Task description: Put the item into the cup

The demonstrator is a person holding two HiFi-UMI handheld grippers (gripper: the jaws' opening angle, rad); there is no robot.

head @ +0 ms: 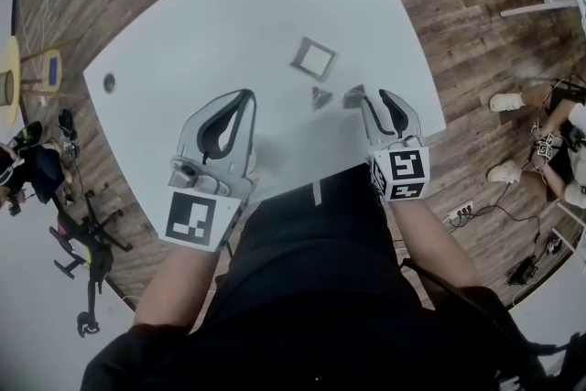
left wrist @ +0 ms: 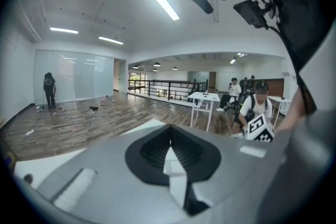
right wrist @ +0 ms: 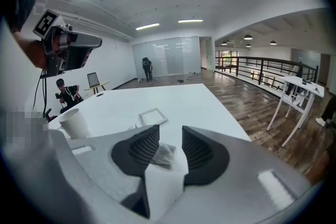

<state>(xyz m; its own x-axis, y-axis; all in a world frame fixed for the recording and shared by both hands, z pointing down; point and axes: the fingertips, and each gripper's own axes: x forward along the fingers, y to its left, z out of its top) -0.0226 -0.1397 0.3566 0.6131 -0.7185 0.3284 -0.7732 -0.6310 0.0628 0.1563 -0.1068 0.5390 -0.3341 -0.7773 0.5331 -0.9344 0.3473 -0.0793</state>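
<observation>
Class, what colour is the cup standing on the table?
White. The cup shows best in the right gripper view.

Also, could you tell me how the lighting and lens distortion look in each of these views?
Head view: strong fisheye, the table edges bow, light even, soft shadows. Left gripper view: ceiling strip lights glare, dark vignette in corners. Right gripper view: the same vignette, near fingers soft, cup clearer.

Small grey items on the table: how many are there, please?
2. One item lies between the right gripper's open jaws; the other sits beside it, nearer the square frame. Others may be hidden.
</observation>
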